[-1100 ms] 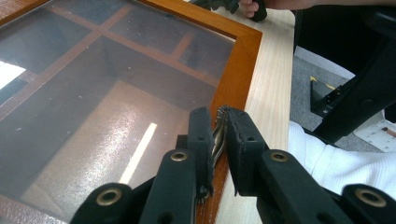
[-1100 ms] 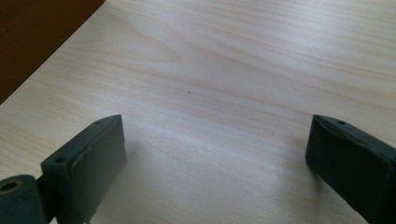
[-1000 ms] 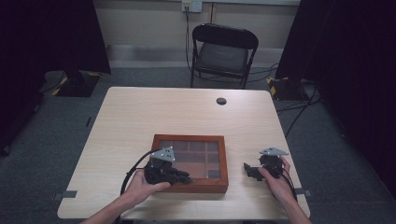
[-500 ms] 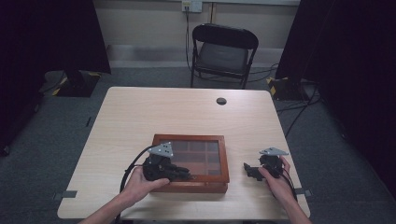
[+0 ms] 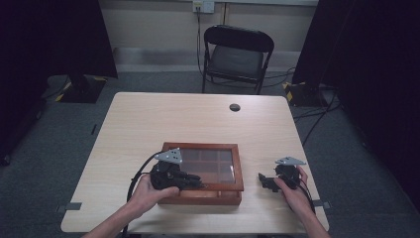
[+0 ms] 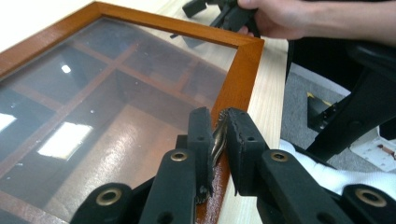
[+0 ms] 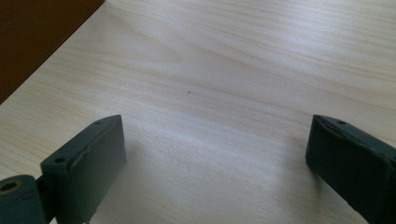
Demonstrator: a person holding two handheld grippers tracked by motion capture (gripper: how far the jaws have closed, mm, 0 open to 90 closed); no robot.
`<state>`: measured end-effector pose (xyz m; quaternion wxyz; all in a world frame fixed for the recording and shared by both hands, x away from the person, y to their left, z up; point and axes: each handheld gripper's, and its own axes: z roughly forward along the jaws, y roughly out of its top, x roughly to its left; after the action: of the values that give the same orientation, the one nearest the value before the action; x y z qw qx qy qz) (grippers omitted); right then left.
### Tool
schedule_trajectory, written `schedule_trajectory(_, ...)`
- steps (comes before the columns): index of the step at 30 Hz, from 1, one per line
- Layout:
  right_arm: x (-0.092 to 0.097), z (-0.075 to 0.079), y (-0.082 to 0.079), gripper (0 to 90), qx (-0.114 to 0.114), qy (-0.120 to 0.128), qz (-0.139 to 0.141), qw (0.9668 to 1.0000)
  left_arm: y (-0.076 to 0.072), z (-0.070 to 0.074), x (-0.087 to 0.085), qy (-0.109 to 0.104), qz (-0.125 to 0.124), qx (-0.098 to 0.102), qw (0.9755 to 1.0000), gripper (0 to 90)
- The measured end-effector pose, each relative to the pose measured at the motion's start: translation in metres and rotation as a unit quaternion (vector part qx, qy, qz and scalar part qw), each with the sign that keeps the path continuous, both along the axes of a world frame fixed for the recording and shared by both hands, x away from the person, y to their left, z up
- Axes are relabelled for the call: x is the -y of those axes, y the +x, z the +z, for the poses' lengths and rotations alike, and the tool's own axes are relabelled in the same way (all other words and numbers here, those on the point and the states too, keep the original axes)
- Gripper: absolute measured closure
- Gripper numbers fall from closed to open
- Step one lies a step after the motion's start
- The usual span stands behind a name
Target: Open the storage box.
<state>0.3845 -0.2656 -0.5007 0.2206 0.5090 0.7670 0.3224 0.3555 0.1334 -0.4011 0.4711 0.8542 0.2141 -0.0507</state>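
Your left tongs [image 6: 218, 140] are clamped on the little metal latch [image 6: 217, 135] at the near edge of the wooden glass-lid box [image 5: 237, 166], mid-bench. Right tongs [image 5: 266, 181] sit wide apart, just right of it.

This looks like a recording studio or lab space. Black curtains [image 5: 54, 34] hang on both sides of a bare pale wall with a power outlet [image 5: 203, 6]. A single light wooden surface [image 5: 163, 119] stands on grey carpet [image 5: 59, 134]. A black folding chair [image 5: 236, 57] waits behind it, and cables [image 5: 317, 116] trail across the floor beside yellow-and-black tape marks [image 5: 292, 91].
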Motion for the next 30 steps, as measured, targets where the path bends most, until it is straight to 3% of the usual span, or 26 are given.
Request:
schedule_trajectory(3, 0.0, 0.0, 0.0, 3.9, 0.0, 0.0, 0.0, 1.0, 0.002, 0.004, -0.002, -0.006, 0.002, 0.001, 1.0, 80.3)
schedule_trajectory(9, 0.0, 0.0, 0.0, 4.0, 0.0, 0.0, 0.0, 1.0, 0.002, 0.006, -0.001, 0.005, -0.002, 0.002, 1.0, 80.4)
schedule_trajectory(22, 0.0, 0.0, 0.0, 3.9, 0.0, 0.0, 0.0, 1.0, 0.007, 0.017, -0.002, -0.006, -0.001, -0.001, 1.0, 80.5)
schedule_trajectory(27, 0.0, 0.0, 0.0, 3.7, 0.0, 0.0, 0.0, 1.0, 0.008, 0.019, 0.003, 0.01, -0.008, 0.006, 0.9999, 80.8)
schedule_trajectory(30, 0.0, 0.0, 0.0, 3.7, 0.0, 0.0, 0.0, 1.0, 0.009, 0.021, 0.002, 0.003, -0.004, 0.004, 1.0, 80.8)
